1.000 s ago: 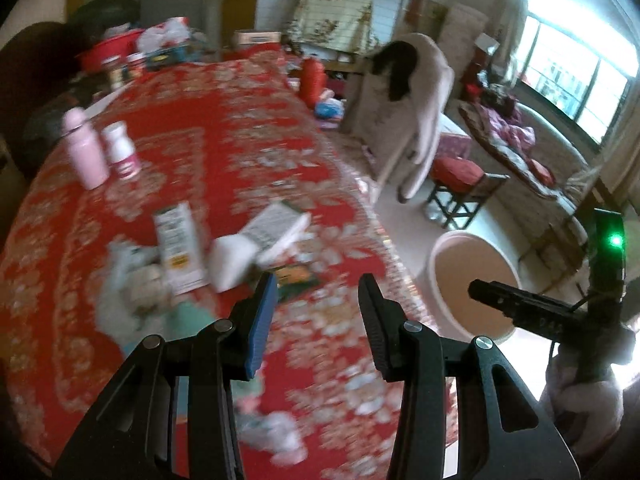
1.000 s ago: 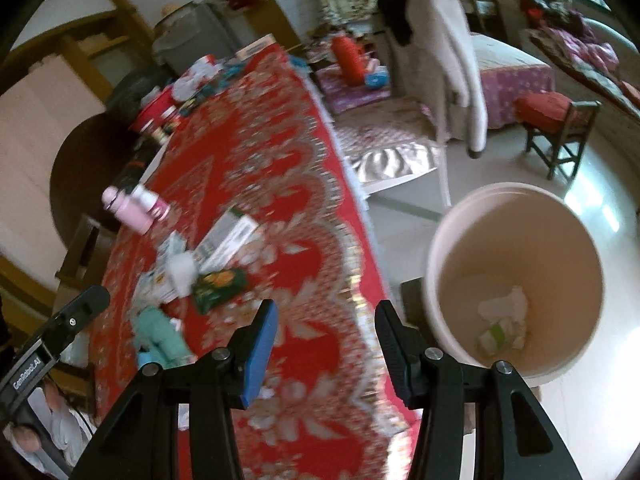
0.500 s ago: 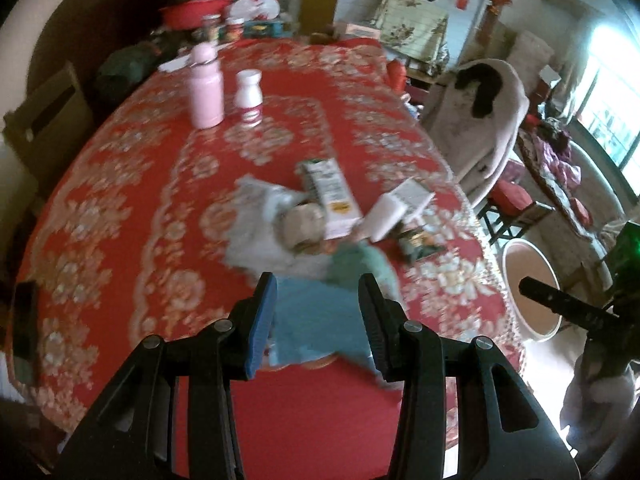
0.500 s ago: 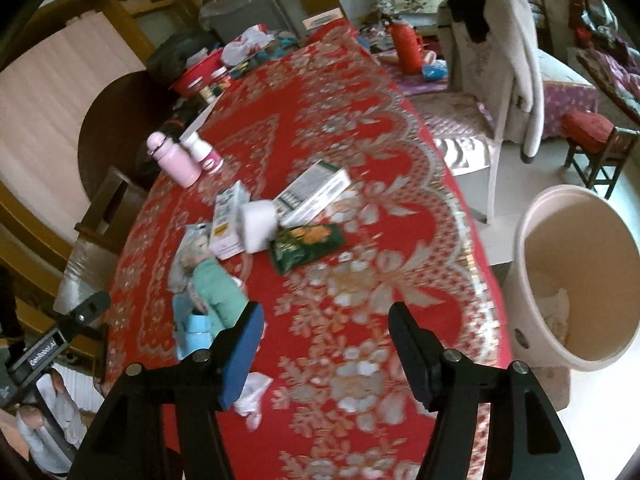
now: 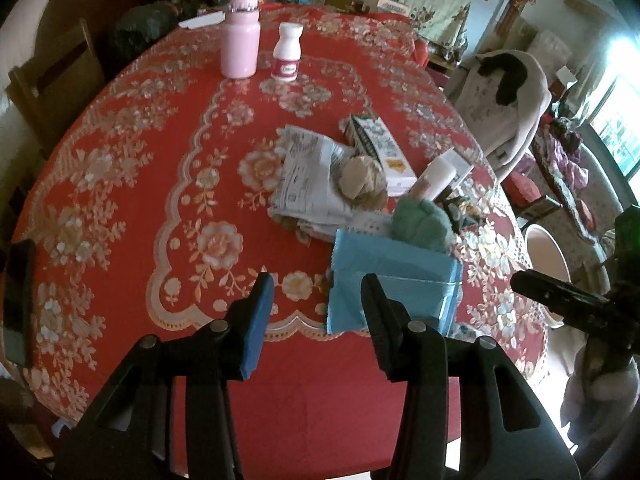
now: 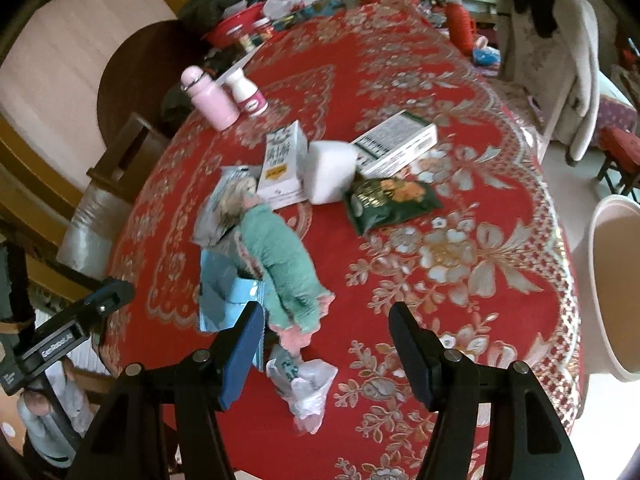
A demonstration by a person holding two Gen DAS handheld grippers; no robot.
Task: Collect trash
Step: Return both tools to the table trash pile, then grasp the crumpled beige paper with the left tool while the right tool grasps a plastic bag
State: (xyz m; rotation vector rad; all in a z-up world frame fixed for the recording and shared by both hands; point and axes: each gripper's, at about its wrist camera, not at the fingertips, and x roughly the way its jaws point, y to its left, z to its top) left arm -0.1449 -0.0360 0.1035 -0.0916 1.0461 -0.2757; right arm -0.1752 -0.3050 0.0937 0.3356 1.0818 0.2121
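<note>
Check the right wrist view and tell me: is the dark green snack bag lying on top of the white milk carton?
No. The dark green snack bag lies flat on the red tablecloth, apart from the white milk carton.

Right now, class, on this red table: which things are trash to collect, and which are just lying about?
Trash:
- blue wrapper
- crumpled plastic bag
- green snack bag
- milk carton
- flat white box

Probably lying about:
- pink bottle
- white bottle
- green doll

Around the green doll [image 6: 276, 252] on the surface [image 6: 460, 264]: two cartons [image 6: 282, 168] [image 6: 394, 144], one white cup [image 6: 330, 170], one dark green snack bag [image 6: 390, 202], one blue packet [image 5: 390, 276], one crumpled plastic wrapper [image 6: 306, 384]. Beyond it, two bottles [image 5: 240, 36] [image 5: 287, 53].
</note>
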